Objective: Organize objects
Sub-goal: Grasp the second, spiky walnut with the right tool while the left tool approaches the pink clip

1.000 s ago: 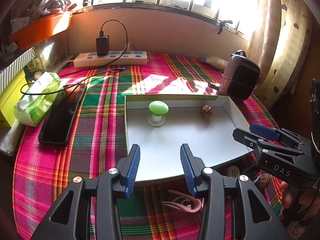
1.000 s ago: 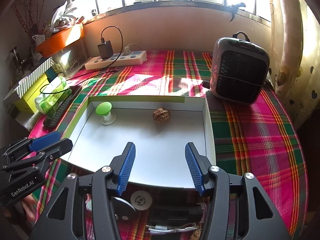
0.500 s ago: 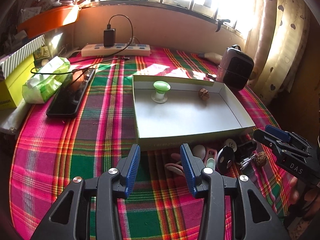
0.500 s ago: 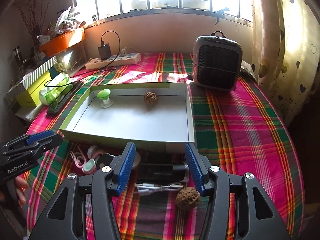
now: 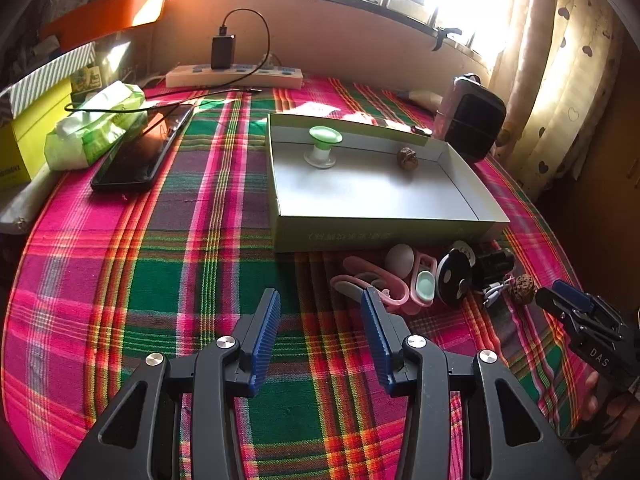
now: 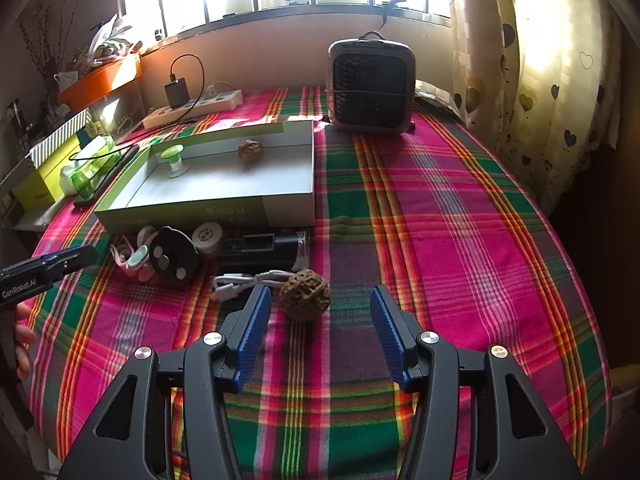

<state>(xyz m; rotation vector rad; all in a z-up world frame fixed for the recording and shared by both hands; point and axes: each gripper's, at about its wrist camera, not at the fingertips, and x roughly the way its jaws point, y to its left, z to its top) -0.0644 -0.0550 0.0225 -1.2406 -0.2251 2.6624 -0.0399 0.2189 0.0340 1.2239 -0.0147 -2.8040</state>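
- Right gripper (image 6: 316,330): jaws released, empty, angled down at the worktop (image 6: 440,208).
- Walnut (image 6: 305,295): on the cloth just ahead of the right jaws, left of their centre line; roundish, no long axis.
- Left gripper (image 5: 320,336): jaws released, empty; farther from it.
- Box (image 6: 208,210): beyond the walnut, already holding another walnut (image 6: 250,149).

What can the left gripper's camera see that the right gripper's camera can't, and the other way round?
Only the left wrist view shows the pink scissors clearly, lying just ahead of the open left gripper.

Only the right wrist view shows the heater's grille face and the black flashlight.

Both show the box holding a green knob and a walnut, and a second walnut before the open right gripper.
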